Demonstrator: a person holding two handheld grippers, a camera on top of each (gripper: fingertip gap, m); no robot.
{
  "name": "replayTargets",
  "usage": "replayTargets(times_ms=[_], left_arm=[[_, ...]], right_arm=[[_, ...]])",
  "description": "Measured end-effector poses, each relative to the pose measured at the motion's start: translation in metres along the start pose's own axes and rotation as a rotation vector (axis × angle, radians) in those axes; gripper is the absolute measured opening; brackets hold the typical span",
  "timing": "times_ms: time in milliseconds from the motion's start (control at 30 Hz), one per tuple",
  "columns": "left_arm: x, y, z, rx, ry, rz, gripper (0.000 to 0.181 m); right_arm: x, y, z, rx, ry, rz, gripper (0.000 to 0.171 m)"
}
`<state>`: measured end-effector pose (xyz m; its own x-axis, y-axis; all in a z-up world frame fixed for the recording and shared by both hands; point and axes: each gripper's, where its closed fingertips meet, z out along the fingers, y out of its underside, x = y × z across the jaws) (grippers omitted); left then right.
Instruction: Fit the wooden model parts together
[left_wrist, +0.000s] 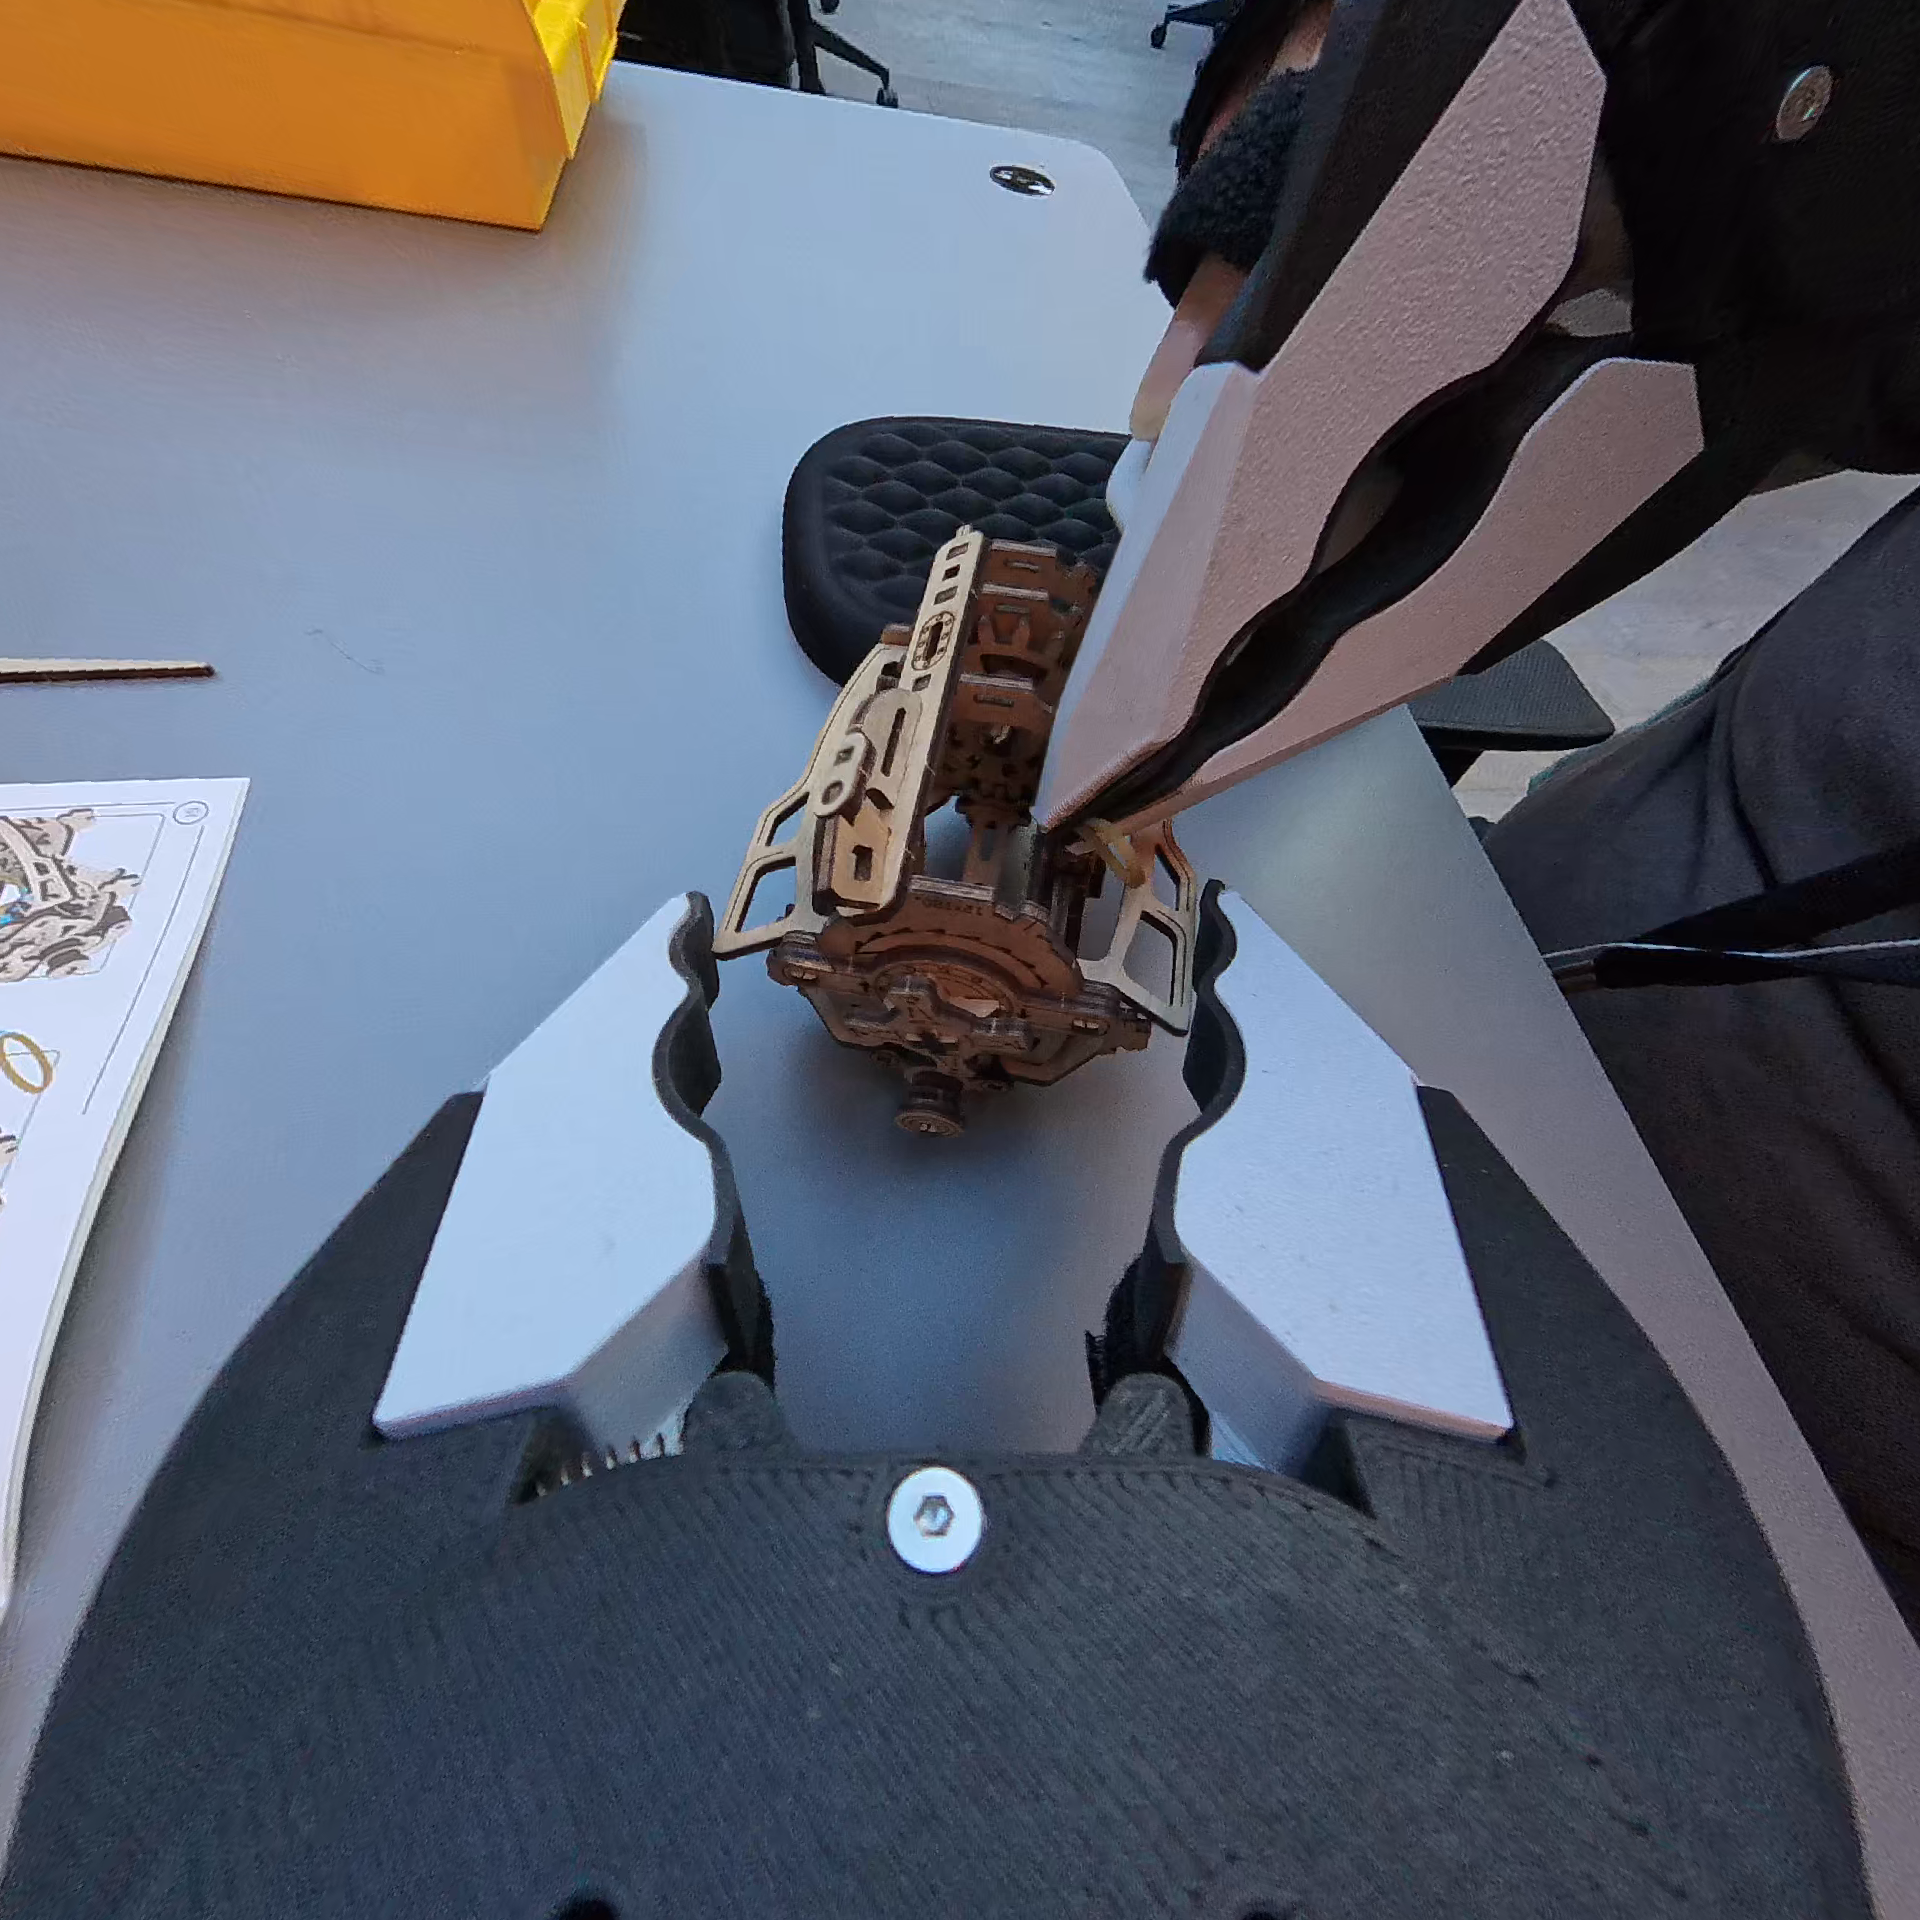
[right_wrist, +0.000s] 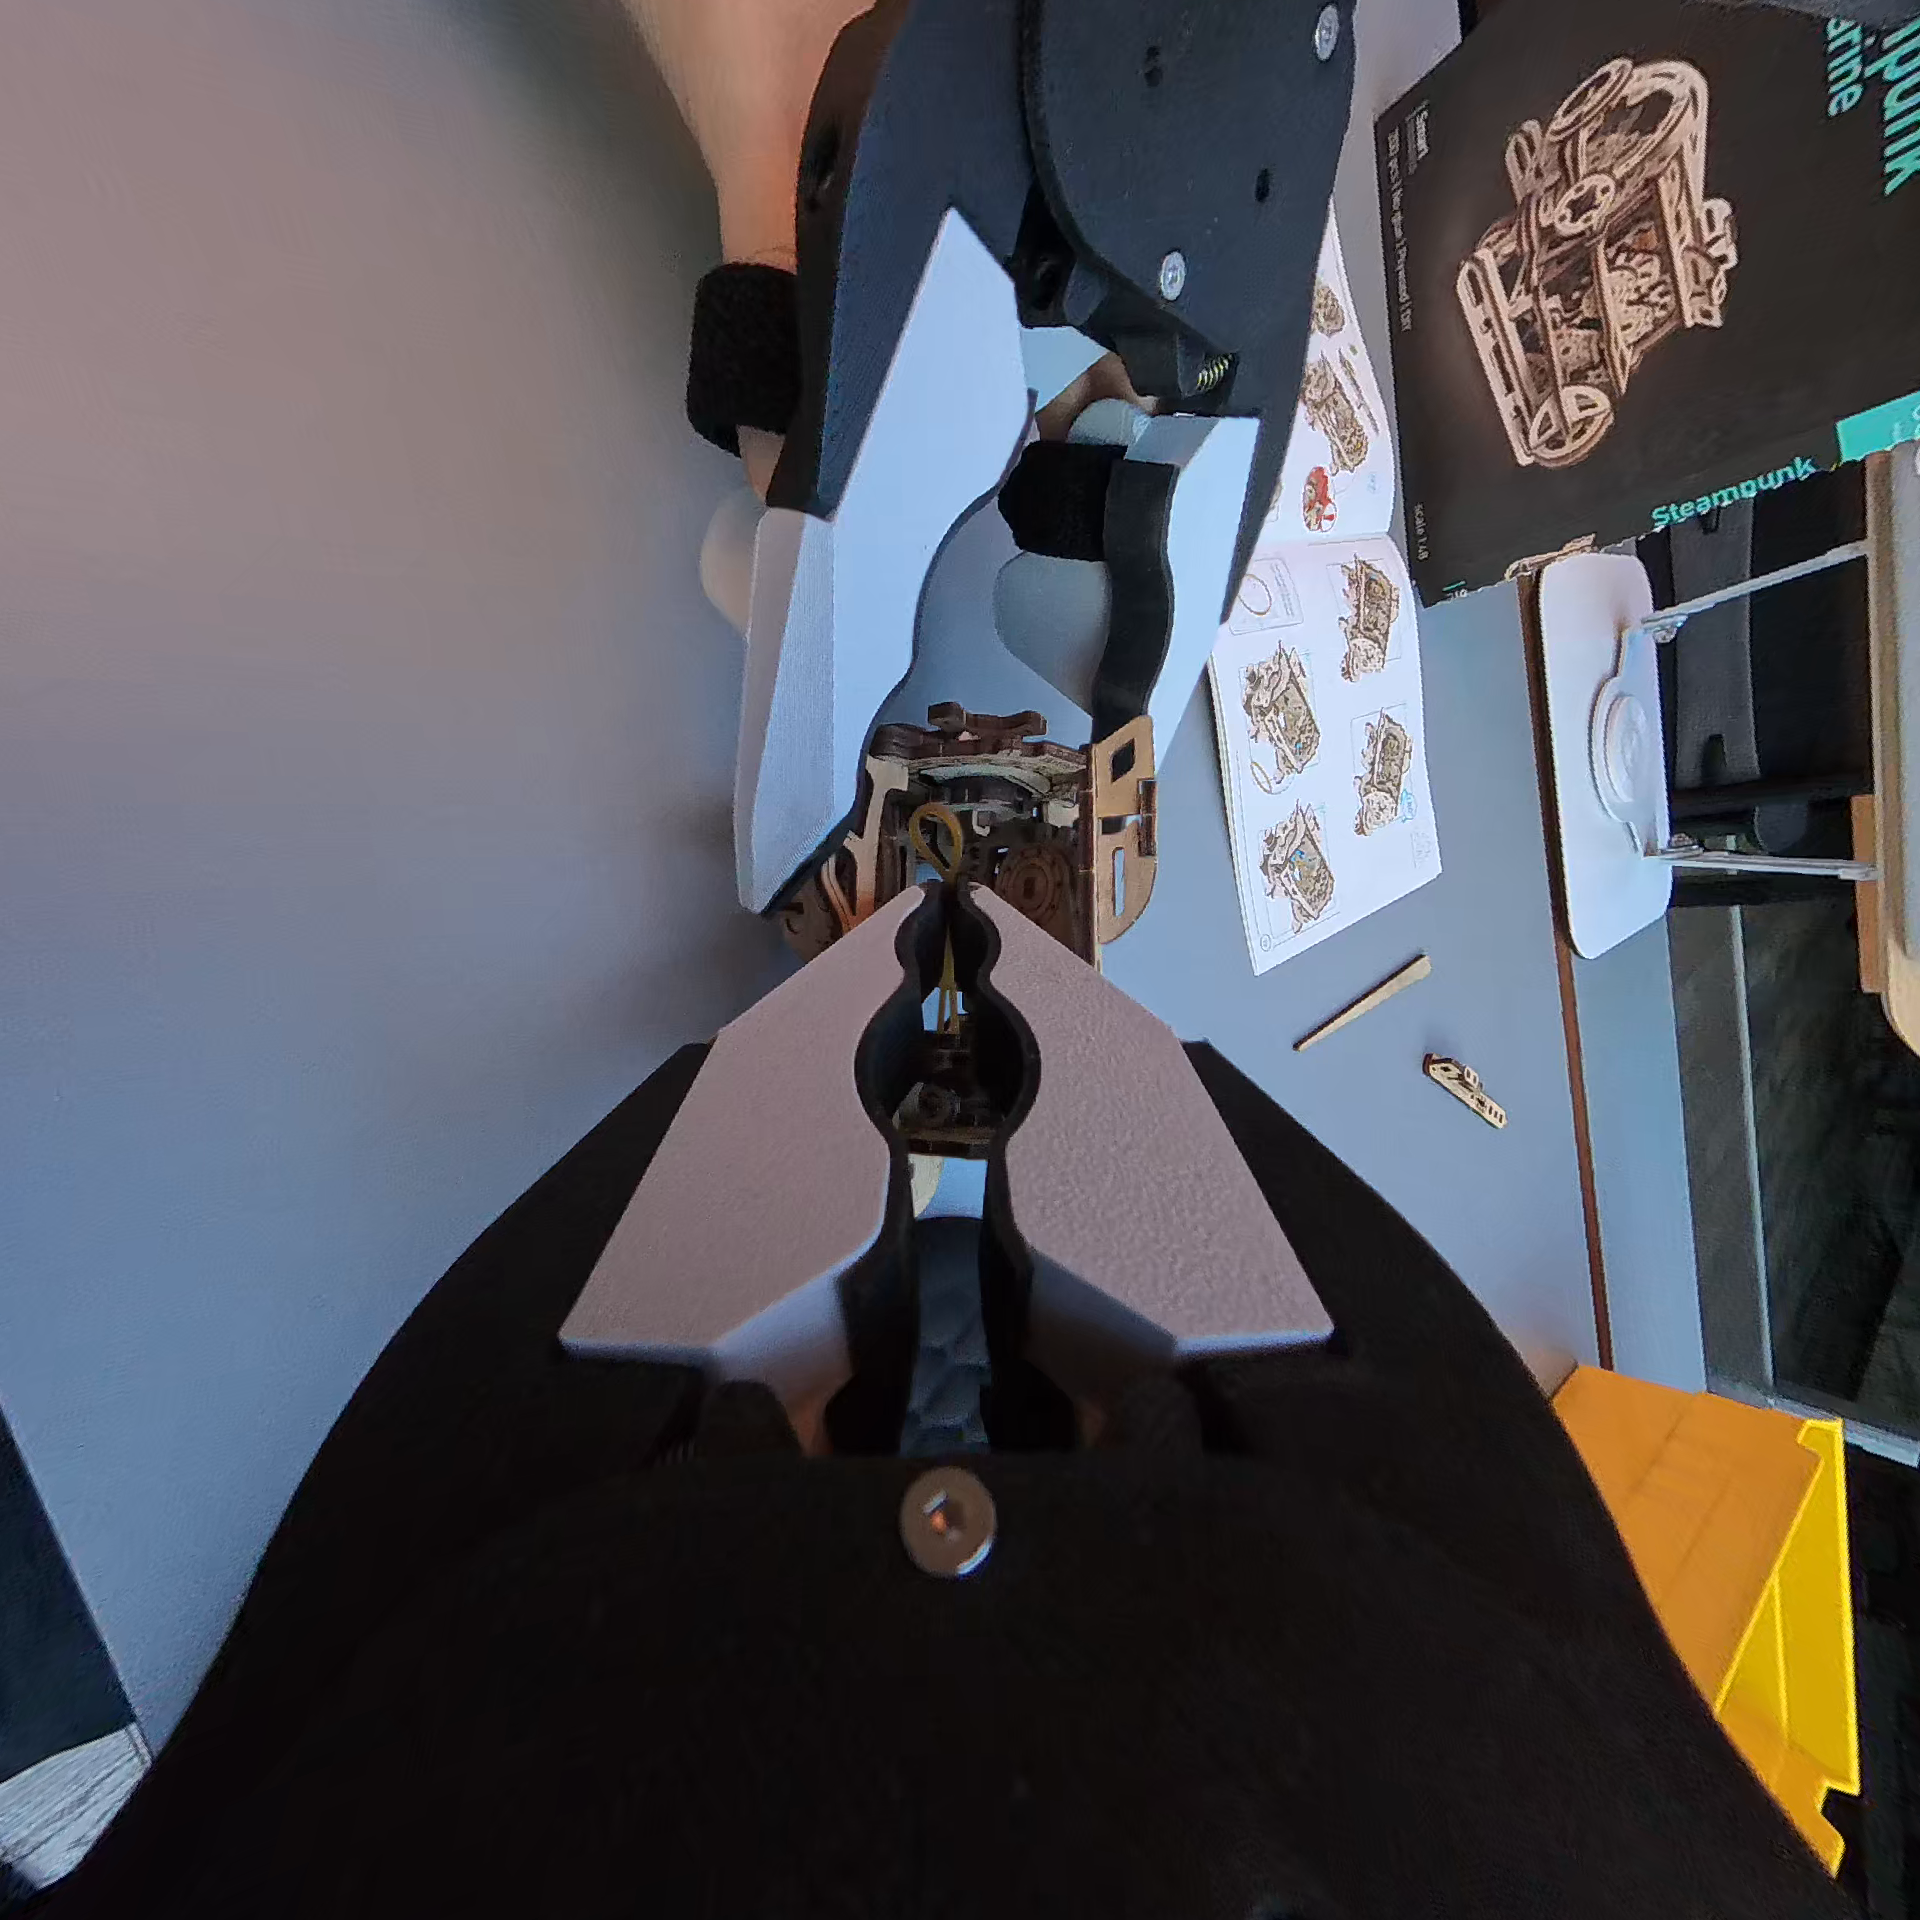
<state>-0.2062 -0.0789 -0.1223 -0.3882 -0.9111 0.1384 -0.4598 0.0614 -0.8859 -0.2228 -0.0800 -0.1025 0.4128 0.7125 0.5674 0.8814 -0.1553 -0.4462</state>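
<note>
A brown wooden model (left_wrist: 925, 914) with gears and open side frames sits between the fingertips of my left gripper (left_wrist: 956, 935), just over the grey table (left_wrist: 416, 468). Both pads touch the model's side frames, so the left gripper holds the model. My right gripper (left_wrist: 1081, 821) comes in from the upper right, shut on a yellow rubber band (left_wrist: 1117, 847) at the model's top. In the right wrist view, my right gripper (right_wrist: 940, 894) pinches the rubber band (right_wrist: 935, 842), whose loop lies inside the model (right_wrist: 1039, 831). The left gripper (right_wrist: 966, 800) reaches down from above.
An instruction booklet (right_wrist: 1330, 748), a wooden stick (right_wrist: 1361, 1003), a small wooden part (right_wrist: 1465, 1091) and a black box (right_wrist: 1642, 260) lie on the table. A yellow bin (left_wrist: 312, 104) stands at the far left. A black chair (left_wrist: 935, 499) is beyond the table edge. My left and right fingertips are right by each other.
</note>
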Motion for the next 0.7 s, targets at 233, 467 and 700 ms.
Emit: replayTargets(times_ms=[233,467,700], left_arm=[[0.004,0.013,-0.002,-0.068,0.023,-0.021,0.092],[0.004,0.016,-0.005,-0.071,0.035,-0.071,0.091],[0.012,0.028,-0.008,-0.136,0.096,-0.070,0.080]], right_arm=[[-0.001,-0.001,0.000,0.016,0.014,-0.013,0.000],[0.000,-0.002,-0.001,0.025,0.026,-0.043,0.000],[0.000,-0.003,-0.002,0.064,0.022,-0.039,0.000]])
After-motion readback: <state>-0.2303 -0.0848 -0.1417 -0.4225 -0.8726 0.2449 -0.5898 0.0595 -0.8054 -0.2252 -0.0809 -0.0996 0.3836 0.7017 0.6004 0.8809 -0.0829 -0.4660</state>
